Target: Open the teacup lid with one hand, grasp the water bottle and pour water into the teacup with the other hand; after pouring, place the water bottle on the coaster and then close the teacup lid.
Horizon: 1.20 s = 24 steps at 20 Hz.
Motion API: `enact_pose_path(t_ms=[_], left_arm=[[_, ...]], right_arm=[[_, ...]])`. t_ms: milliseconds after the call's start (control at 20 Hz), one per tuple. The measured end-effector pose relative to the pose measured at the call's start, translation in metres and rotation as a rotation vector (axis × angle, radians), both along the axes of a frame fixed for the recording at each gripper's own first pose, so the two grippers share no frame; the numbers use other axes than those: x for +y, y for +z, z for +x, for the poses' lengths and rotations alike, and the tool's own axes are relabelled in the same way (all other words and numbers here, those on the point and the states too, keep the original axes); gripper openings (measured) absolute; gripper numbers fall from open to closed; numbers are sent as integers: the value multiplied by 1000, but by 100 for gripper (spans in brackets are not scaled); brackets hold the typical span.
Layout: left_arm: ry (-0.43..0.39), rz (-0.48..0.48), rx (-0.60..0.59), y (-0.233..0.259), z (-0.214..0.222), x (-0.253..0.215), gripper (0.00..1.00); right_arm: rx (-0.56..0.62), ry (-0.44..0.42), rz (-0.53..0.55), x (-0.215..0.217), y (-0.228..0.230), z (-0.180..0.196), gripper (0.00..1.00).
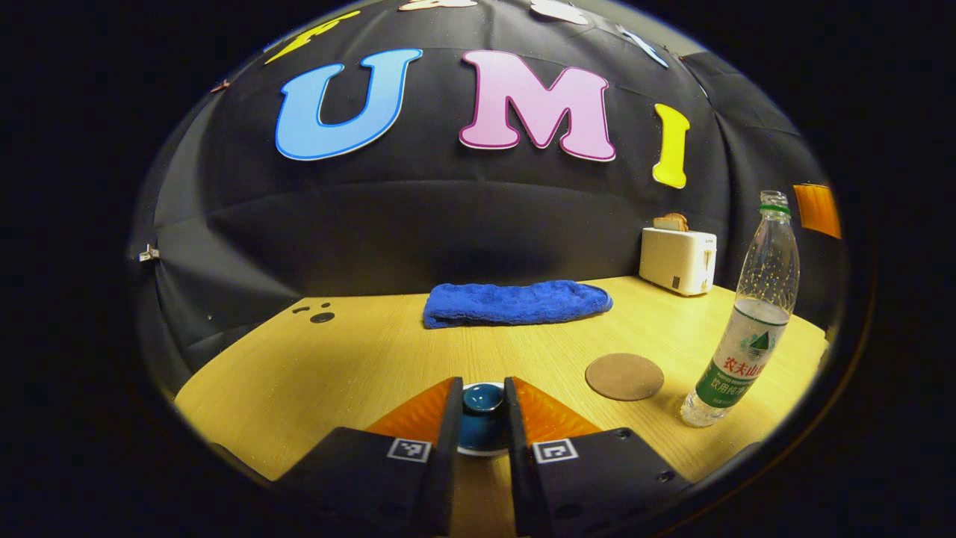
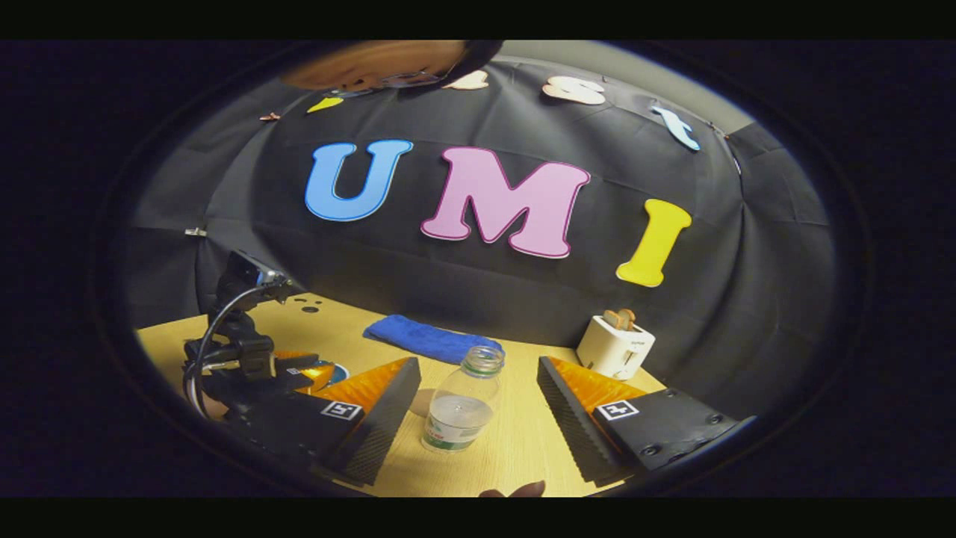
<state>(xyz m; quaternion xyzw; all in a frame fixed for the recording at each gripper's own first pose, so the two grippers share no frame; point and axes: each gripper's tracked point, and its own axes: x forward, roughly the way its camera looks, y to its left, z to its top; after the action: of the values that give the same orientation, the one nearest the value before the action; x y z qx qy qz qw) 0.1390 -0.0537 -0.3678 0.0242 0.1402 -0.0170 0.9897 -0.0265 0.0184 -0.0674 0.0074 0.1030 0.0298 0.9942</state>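
L claw (image 1: 482, 407) sits clamped on teacup lid (image 1: 482, 397), near edge of desk (image 1: 358, 359). R claw (image 2: 478, 407) spread wide apart w/ water bottle (image 2: 463, 411) between fingers, untouched. Coaster (image 1: 624, 376) just left of bottle.

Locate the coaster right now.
In the left gripper view, the coaster lies flat on the table, right of centre, between the blue towel and the water bottle.
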Motion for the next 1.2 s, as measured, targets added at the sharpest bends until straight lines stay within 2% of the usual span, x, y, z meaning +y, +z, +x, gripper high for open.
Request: enact_pose_path(t_ms=[200, 250, 300, 350, 900, 950, 1050, 1100, 1150, 1200], left_arm=[[-12, -20, -54, 21, 1, -4, 27], [-12, -28, -72, 33, 2, -3, 31], [-13, -38, -88, 42, 2, -2, 27], [-10, -47, -98, 52, 1, 1, 30], [13, -50, -66, 67, -20, 29, 30], [13, -49, -66, 66, -20, 30, 27], [15, -50, -64, 65, -21, 31, 30], [17, -49, -64, 65, -21, 33, 30], [21, -46, -66, 65, -21, 35, 27], [27, -44, -69, 67, -21, 37, 30]], right_arm=[[34, -6, 33, 6, -10, -7, 96], [44, -4, 39, 7, -13, -9, 98], [56, 0, 41, 9, -16, -10, 98], [67, 2, 39, 9, -19, -12, 98], [134, -60, 155, 24, -42, -17, 98], [133, -62, 162, 25, -42, -16, 98], [136, -53, 172, 28, -44, -15, 97], [144, -46, 170, 29, -42, -16, 86], [153, -41, 161, 28, -42, -16, 80], [157, -43, 132, 25, -43, -15, 78]])
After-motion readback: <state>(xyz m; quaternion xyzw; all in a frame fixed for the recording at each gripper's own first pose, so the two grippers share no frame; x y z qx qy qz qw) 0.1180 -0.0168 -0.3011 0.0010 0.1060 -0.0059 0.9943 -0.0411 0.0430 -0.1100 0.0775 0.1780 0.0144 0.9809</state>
